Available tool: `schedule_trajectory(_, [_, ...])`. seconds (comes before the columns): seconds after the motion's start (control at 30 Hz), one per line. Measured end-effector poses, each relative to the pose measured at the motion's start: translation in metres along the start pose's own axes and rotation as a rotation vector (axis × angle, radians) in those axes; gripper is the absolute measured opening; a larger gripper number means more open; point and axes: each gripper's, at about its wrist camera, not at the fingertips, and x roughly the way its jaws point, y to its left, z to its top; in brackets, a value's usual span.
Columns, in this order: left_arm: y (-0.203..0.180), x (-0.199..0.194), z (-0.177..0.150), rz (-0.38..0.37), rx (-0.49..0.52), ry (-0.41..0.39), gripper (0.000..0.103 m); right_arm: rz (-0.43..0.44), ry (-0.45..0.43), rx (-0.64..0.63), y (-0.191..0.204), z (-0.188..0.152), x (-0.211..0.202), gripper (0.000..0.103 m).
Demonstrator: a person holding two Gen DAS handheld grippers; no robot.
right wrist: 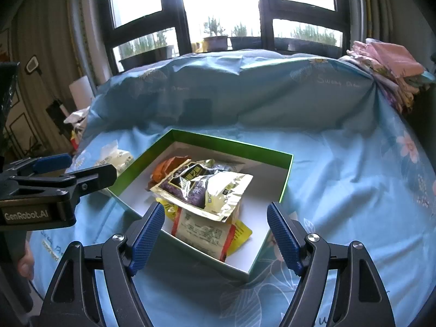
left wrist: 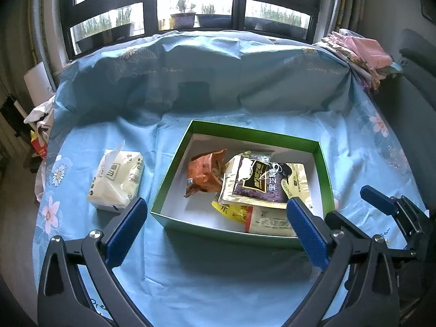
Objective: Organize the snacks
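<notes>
Green box [left wrist: 174, 163] of snack packets [left wrist: 261, 179] lies ahead of both tongs [left wrist: 215, 229] [right wrist: 215, 234] (wide open, empty).

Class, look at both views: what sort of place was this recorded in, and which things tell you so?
Probably a room in a home. A floral blue bedsheet covers the work surface, potted plants stand outside the window, and folded cloths are piled at the right.

Black gripper [right wrist: 215, 235] frames, blue ribbed pads [right wrist: 148, 235], silver screws, "GenRobot.AI" marking.
</notes>
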Motion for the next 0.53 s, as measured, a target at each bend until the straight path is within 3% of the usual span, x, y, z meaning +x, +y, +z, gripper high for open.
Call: schedule_trajectory(0.53, [-0.0028,0.0041,0.0019,0.001,-0.005,-0.007,0.103,0.001,0.003,0.001,-0.0007,-0.0015,0.0006,0.078])
